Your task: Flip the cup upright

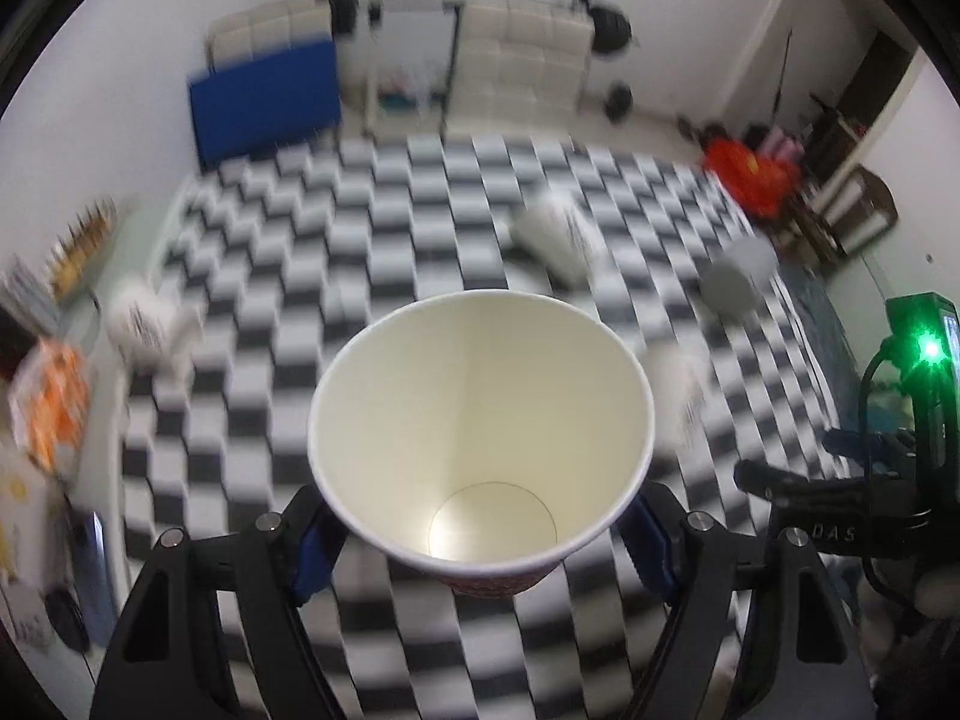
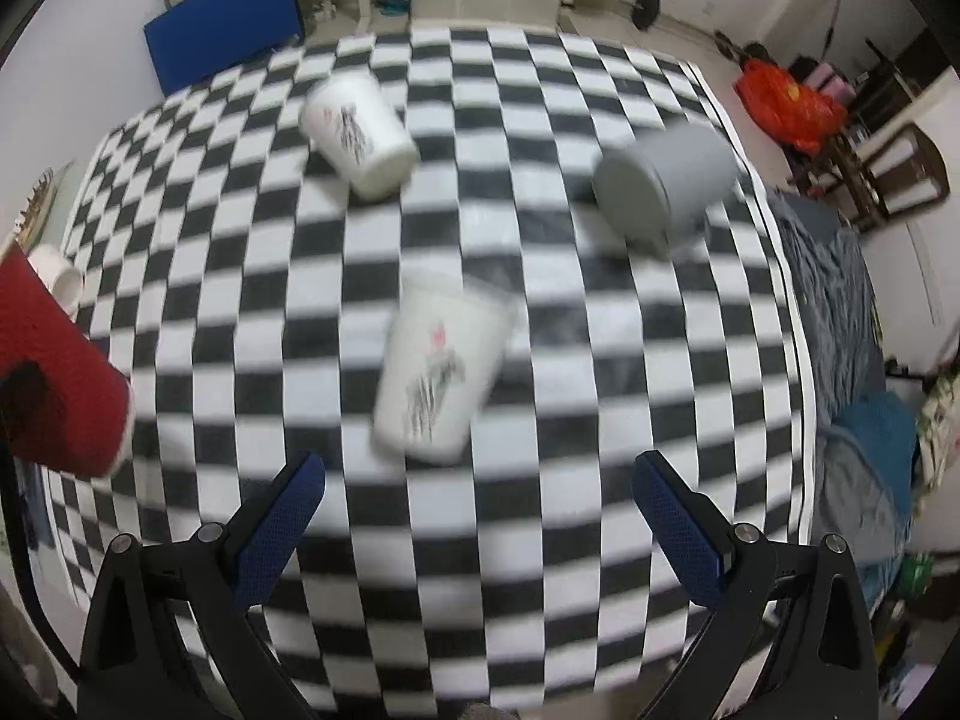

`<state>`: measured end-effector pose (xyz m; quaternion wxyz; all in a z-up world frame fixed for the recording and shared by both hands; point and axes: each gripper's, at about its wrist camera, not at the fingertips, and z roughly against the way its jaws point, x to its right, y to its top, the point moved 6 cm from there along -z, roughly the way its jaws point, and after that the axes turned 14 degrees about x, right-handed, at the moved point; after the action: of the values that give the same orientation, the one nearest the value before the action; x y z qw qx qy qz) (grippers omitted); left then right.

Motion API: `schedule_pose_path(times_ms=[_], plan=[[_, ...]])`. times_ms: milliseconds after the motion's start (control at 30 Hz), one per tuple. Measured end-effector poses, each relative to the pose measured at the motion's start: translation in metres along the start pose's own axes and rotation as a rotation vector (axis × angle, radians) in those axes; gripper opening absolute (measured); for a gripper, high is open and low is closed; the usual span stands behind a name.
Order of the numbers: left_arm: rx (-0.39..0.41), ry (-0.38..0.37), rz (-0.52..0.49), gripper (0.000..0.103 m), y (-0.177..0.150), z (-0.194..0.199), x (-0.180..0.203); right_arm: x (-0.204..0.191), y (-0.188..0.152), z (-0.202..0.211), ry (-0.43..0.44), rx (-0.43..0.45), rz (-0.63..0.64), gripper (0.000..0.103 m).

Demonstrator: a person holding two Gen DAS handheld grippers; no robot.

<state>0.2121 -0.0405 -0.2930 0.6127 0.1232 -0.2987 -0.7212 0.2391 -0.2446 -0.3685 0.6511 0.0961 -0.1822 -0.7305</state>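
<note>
My left gripper is shut on a red paper cup, whose cream inside and open mouth face the camera. The same cup shows in the right wrist view at the far left, held above the checkered cloth. My right gripper is open and empty, just short of a white printed cup lying on its side. A second white printed cup lies at the back. A grey cup lies on its side at the back right.
A white mug sits at the cloth's left edge. A blue board and white sofa stand behind the table. A red bag and a chair are to the right. The right gripper's body shows right of the left one.
</note>
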Motion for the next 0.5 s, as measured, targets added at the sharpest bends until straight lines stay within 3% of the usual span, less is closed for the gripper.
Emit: schedule_pose_path(times_ms=[133, 300, 400, 500], plan=[[-0.192, -0.064, 0.068, 0.077, -0.053, -0.011, 0.009, 0.009, -0.054, 0.010, -0.014, -0.062, -0.049, 0.103], [-0.375, -0.124, 0.162, 0.077, -0.101, -0.036, 0.024, 0.021, -0.109, 0.008, -0.039, -0.149, -0.112, 0.103], [-0.420, -0.123, 0.179, 0.077, -0.108, -0.049, 0.031, 0.026, -0.125, 0.003, -0.053, -0.182, -0.132, 0.103], [-0.416, -0.101, 0.160, 0.077, -0.102, -0.058, 0.036, 0.026, -0.129, 0.000, -0.066, -0.196, -0.132, 0.103]])
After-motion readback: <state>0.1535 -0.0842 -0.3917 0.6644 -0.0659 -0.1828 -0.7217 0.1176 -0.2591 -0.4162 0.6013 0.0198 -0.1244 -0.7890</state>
